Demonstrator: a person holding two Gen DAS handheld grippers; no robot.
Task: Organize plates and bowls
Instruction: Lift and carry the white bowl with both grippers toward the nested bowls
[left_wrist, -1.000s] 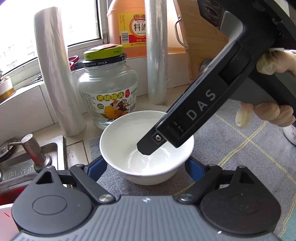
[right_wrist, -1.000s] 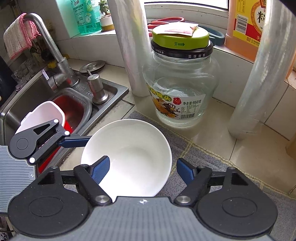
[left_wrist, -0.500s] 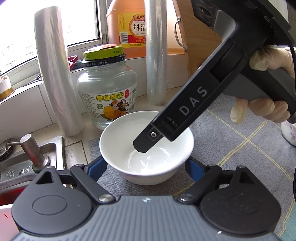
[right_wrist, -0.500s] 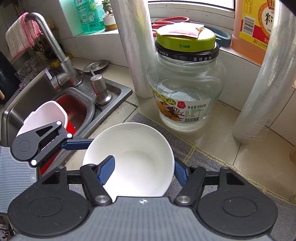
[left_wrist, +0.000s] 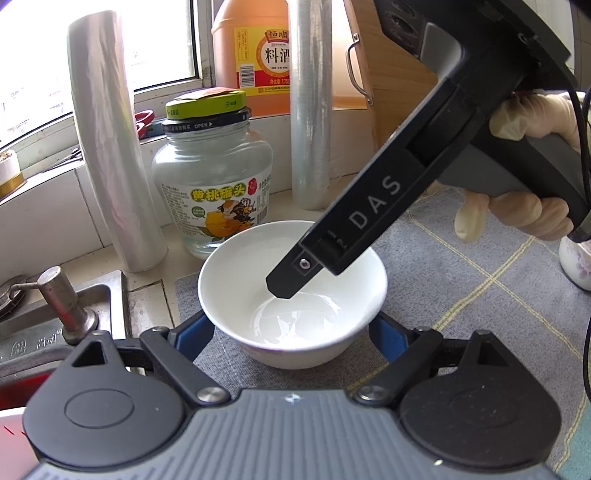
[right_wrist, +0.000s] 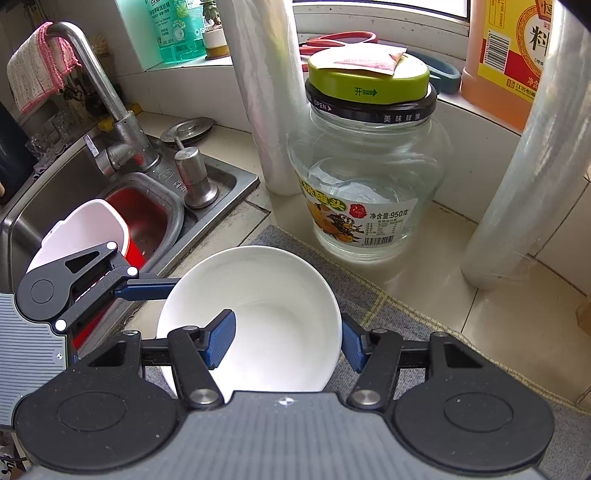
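A white bowl (left_wrist: 295, 295) stands on a grey checked mat (left_wrist: 461, 295) beside the sink; it also shows in the right wrist view (right_wrist: 266, 306). My left gripper (left_wrist: 291, 336) is open, its blue pads on either side of the bowl's base, not touching. My right gripper (right_wrist: 288, 343) straddles the bowl's right rim: one blue pad (right_wrist: 221, 338) is inside the bowl, the other (right_wrist: 352, 345) outside against the wall. It still has a gap, so it counts as open. In the left wrist view the right gripper's black body (left_wrist: 369, 221) reaches down into the bowl.
A glass jar with a green lid (left_wrist: 212, 177), two rolls of cling film (left_wrist: 110, 147) (left_wrist: 308, 110) and an orange bottle (left_wrist: 255, 55) stand behind the bowl. The sink (right_wrist: 122, 199) with a red basin, white container (right_wrist: 81, 232) and tap (right_wrist: 99, 92) is to the left.
My right gripper has moved down onto the bowl's rim and its jaws have narrowed, one pad now inside the bowl. My left gripper and the bowl have barely moved.
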